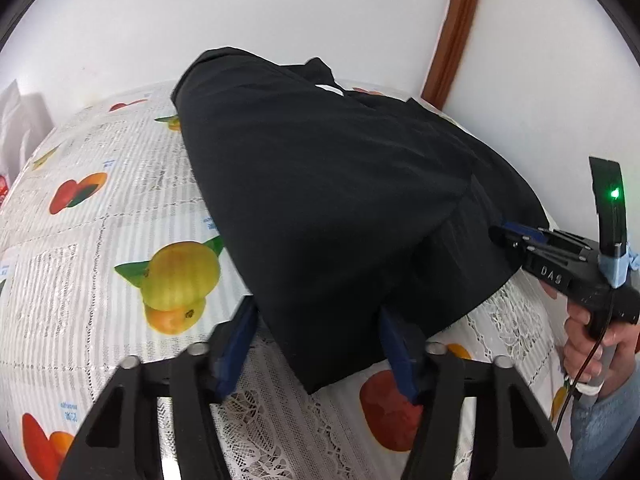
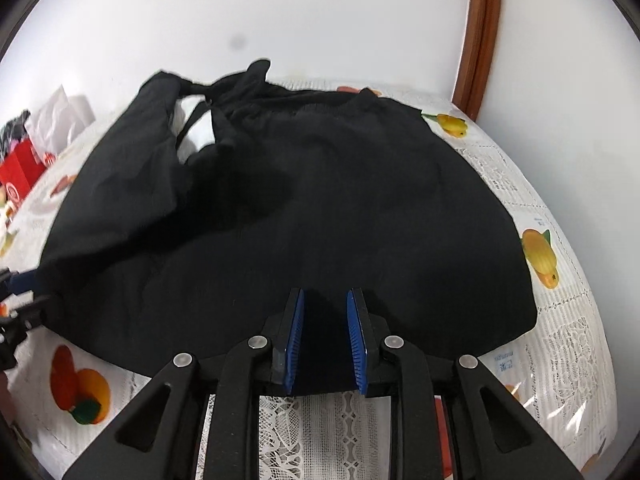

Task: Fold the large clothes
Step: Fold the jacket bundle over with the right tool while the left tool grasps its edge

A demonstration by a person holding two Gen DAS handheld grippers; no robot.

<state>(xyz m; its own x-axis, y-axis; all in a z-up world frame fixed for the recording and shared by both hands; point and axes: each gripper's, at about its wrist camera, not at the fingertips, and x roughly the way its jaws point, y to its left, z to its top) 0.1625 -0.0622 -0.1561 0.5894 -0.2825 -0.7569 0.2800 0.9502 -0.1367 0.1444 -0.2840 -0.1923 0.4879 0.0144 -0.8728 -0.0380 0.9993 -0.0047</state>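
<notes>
Table (image 1: 100, 216): fills the lower frame of both views; covered with a white lace-pattern cloth printed with fruit. Wall (image 1: 280, 12): plain white, across the top. Wooden trim (image 1: 452, 36): brown vertical strip, upper right. Red box (image 2: 22, 172) and white wrapping (image 2: 60, 116): left edge, right wrist view.

The black garment (image 1: 328, 200) covers much of the table (image 1: 100, 208), hiding the printed cloth beneath it. In the left wrist view the fabric drapes over the left gripper (image 1: 318, 344), so whether its jaws pinch cloth cannot be told. The right gripper (image 1: 516, 240) buries its tips in the garment's edge; its grip is unclear. A red box (image 2: 20, 176) is cut by the picture's edge, its markings too small to read.
</notes>
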